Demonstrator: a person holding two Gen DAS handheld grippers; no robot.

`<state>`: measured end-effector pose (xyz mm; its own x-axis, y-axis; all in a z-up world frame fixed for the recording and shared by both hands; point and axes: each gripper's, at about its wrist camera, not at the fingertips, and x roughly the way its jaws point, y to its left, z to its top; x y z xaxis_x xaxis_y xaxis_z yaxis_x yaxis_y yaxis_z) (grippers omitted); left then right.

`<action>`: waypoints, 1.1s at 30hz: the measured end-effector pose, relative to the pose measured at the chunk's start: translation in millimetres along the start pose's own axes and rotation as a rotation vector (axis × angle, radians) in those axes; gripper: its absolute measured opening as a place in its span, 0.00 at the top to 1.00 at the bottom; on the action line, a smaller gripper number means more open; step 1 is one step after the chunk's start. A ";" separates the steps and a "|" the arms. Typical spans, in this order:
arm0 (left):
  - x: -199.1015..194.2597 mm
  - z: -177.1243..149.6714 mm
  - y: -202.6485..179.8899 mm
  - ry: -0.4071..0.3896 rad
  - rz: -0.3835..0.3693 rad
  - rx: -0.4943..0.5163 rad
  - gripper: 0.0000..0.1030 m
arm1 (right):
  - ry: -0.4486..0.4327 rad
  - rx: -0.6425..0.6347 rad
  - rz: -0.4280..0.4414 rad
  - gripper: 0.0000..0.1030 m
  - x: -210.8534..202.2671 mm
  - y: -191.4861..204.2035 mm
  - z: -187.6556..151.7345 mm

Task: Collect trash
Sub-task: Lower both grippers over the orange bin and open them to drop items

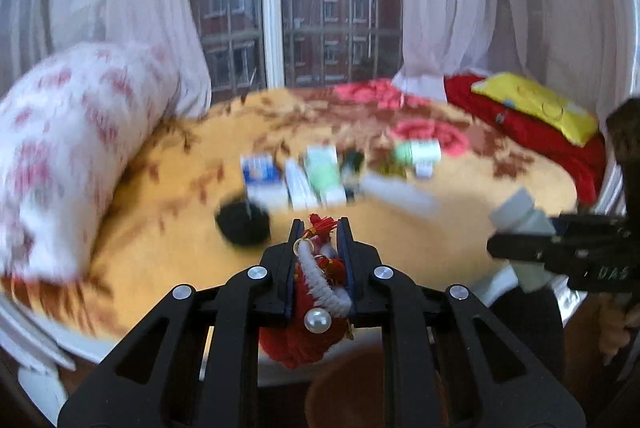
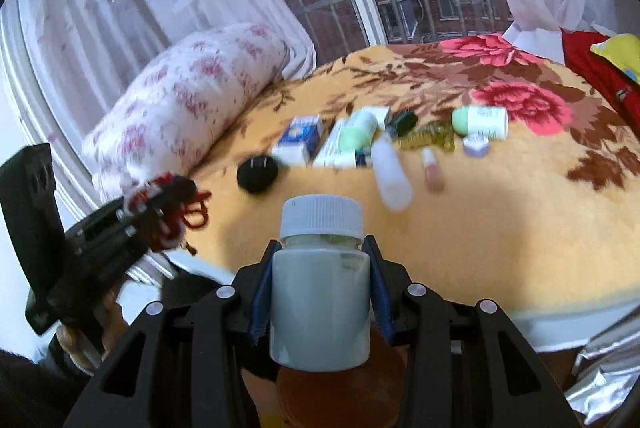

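My left gripper is shut on a red tasselled ornament with white trim and a pearl, held above the near edge of the bed; it also shows at the left of the right wrist view. My right gripper is shut on a grey plastic bottle with a white cap; it shows at the right of the left wrist view. Several trash items lie on the bed: a blue-white box, a green-white tube, a white bottle, a green-capped bottle and a black round plug.
The bed carries a yellow floral blanket. A pink-flowered pillow lies at the left. A red cloth with a yellow pack lies at the far right. Curtains and a window stand behind. A silvery bag sits at the lower right.
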<state>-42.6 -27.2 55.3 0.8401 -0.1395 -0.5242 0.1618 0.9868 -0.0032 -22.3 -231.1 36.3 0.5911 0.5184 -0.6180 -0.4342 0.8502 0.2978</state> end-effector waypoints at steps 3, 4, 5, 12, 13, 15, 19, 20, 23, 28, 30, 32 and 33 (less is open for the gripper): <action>8.4 -39.2 -4.1 0.095 -0.024 -0.031 0.84 | 0.043 -0.015 -0.009 0.60 3.0 7.8 -25.6; 14.5 -49.7 -5.2 0.133 -0.028 -0.037 0.84 | 0.070 -0.014 -0.011 0.60 8.0 8.6 -36.7; 19.5 -59.8 -6.1 0.165 -0.031 -0.042 0.84 | 0.095 -0.009 -0.017 0.60 13.8 8.4 -45.7; 56.5 -120.7 -9.2 0.401 -0.097 -0.087 0.84 | 0.273 0.059 -0.035 0.60 58.8 2.1 -96.6; 57.2 -122.6 -9.3 0.406 -0.099 -0.090 0.84 | 0.283 0.065 -0.036 0.60 61.6 1.9 -100.5; 58.6 -122.4 -7.8 0.407 -0.103 -0.091 0.84 | 0.302 0.075 -0.043 0.60 67.8 -0.3 -105.6; 61.6 -126.9 -13.5 0.426 -0.103 -0.072 0.84 | 0.322 0.069 -0.062 0.60 75.7 -0.7 -110.1; 63.4 -128.1 -13.5 0.433 -0.104 -0.069 0.84 | 0.328 0.066 -0.065 0.60 77.4 -0.6 -110.5; 68.6 -130.3 -13.9 0.451 -0.102 -0.067 0.78 | 0.346 0.063 -0.073 0.60 83.4 -2.6 -113.1; 76.1 -128.4 -11.2 0.473 -0.026 -0.081 0.15 | 0.355 0.068 -0.101 0.33 86.2 -9.4 -118.1; 77.1 -127.1 -10.1 0.476 -0.020 -0.085 0.15 | 0.336 0.075 -0.101 0.33 82.1 -12.8 -115.4; 76.8 -125.0 -8.7 0.475 -0.013 -0.081 0.15 | 0.305 0.068 -0.106 0.34 74.9 -14.4 -109.4; 76.4 -122.8 -7.5 0.473 -0.005 -0.076 0.15 | 0.294 0.065 -0.107 0.34 72.1 -15.1 -106.7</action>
<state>-43.2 -35.3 -89.2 0.5091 -0.1091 -0.8538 0.1122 0.9919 -0.0599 -45.7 -216.4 -90.4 0.4053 0.3845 -0.8294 -0.3302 0.9076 0.2594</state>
